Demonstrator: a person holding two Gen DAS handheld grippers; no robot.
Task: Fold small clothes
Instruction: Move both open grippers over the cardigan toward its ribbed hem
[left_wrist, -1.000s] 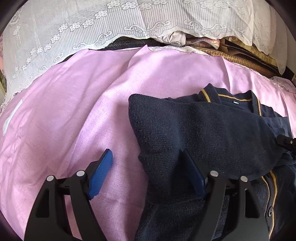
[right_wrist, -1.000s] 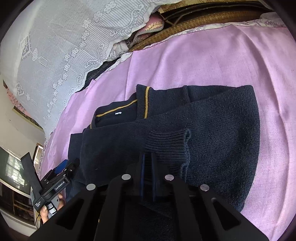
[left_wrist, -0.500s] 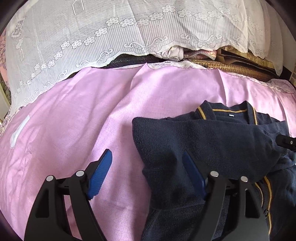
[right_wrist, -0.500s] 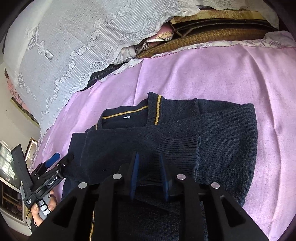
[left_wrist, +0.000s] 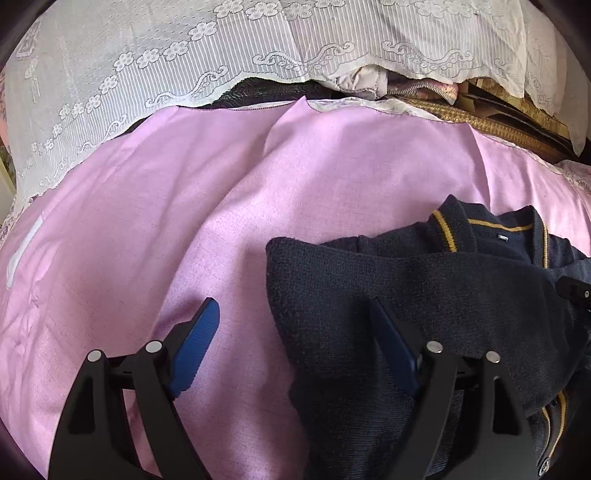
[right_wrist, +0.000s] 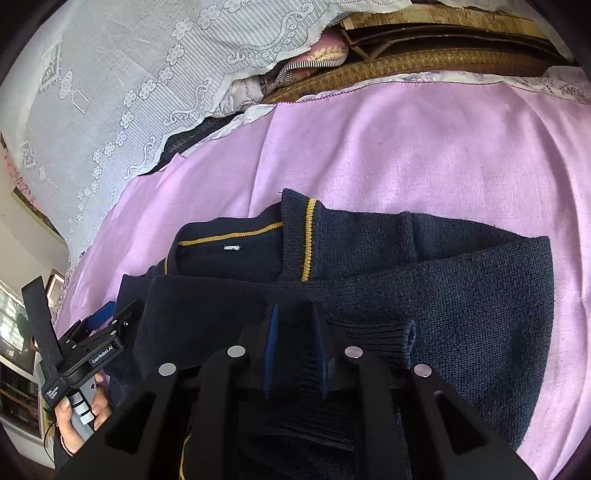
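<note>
Cardigan, navy knit with mustard piping at the collar, lies on the pink bedsheet with both sleeves already folded across its chest, the ribbed cuff of 1 sleeve resting just ahead of the right gripper. A second ago that gripper's fingers were pinched tight on the sleeve; they parted, have just been closing a little again, and now stand slightly apart with dark knit between them, so it seems the sleeve has been laid down and let go, though whether the pads touch the wool I cannot tell for sure. The left gripper has drawn back a little, so more sheet shows ahead of it; its fingers have just been opening further and are wide apart, 1 over bare sheet, the other over the cardigan's edge, gripping nothing. Judging by this, the sleeve folds are done and the body fold comes next. Beyond the bed hangs a white lace curtain above a woven rattan edge.
</note>
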